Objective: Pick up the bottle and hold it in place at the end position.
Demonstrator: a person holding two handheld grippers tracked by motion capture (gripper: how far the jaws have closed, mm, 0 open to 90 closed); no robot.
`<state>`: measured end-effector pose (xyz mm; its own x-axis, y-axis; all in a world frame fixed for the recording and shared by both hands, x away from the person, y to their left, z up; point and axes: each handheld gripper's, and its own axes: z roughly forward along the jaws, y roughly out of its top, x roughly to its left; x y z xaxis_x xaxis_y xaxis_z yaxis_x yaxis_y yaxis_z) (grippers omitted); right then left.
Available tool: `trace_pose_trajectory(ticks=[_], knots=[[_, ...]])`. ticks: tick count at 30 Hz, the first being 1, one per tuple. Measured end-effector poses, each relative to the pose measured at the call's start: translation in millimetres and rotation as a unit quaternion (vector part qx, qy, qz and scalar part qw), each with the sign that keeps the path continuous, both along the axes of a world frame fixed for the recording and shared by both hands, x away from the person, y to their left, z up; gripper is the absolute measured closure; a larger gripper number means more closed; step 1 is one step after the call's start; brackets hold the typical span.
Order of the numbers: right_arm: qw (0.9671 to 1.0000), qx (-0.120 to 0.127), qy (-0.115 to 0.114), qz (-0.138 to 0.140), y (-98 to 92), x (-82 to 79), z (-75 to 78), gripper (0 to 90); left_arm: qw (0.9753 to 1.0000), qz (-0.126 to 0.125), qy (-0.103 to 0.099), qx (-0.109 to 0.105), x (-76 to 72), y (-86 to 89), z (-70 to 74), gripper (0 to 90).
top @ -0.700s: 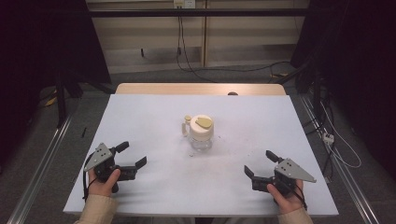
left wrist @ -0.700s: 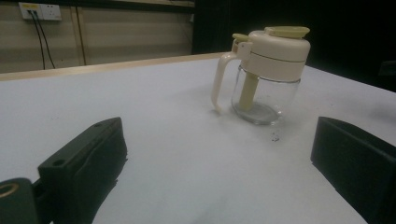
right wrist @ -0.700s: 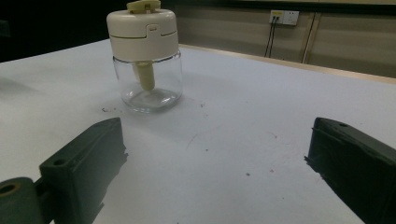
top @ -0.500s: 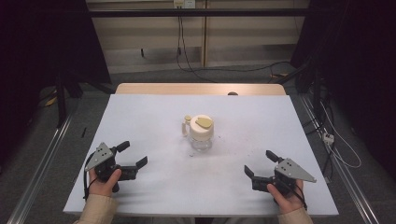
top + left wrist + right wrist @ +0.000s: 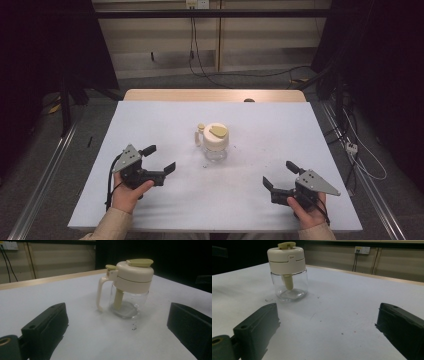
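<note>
Glass jar [image 5: 215,144], cream lid: unlabelled | left gripper [image 5: 159,159], right gripper [image 5: 280,174]: fingers wide apart, empty

Jar [image 5: 128,303]: clear glossy glass body, smooth cream plastic lid and handle with matt green tabs. Bench [image 5: 165,125]: matt white covering, lightly speckled, over a wooden edge. Hand-held gripper [image 5: 156,159] jaws: matt black plastic.

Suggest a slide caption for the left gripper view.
Open left gripper faces a clear glass jar with cream lid and handle standing upright on the white table.
</note>
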<state>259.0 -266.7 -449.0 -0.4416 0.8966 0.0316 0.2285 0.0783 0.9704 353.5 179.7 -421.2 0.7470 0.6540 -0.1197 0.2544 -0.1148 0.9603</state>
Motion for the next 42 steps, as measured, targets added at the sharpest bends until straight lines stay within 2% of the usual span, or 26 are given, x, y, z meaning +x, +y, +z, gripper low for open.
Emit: trace_pose_trajectory(ticks=[4,9,28,32,35,42], knots=[[1.0,-0.001,0.0,0.002,0.5,0.1,0.2,3.4,0.9998,-0.012,0.008,0.013,4.2,-18.1,-0.9,3.1],[1.0,-0.003,-0.001,0.002,0.6,0.1,0.2,3.5,0.9993,-0.018,0.009,0.031,10.0,-35.6,-2.3,3.3],[1.0,-0.003,-0.001,0.001,-0.2,0.6,-0.2,3.5,0.9971,-0.043,0.017,0.06,32.9,-86.1,-10.5,4.0],[1.0,-0.001,0.0,0.0,-0.7,0.5,-0.4,3.5,0.9968,-0.037,0.019,0.068,37.2,-96.5,-13.0,4.2],[1.0,-0.001,0.0,0.0,-0.9,0.4,-0.4,3.5,0.9972,-0.029,0.019,0.065,40.5,-102.9,-15.3,4.1],[1.0,-0.001,0.001,-0.001,-0.8,0.9,-1.1,3.5,0.9968,-0.029,0.028,0.069,48.9,-117.6,-19.4,4.1]])
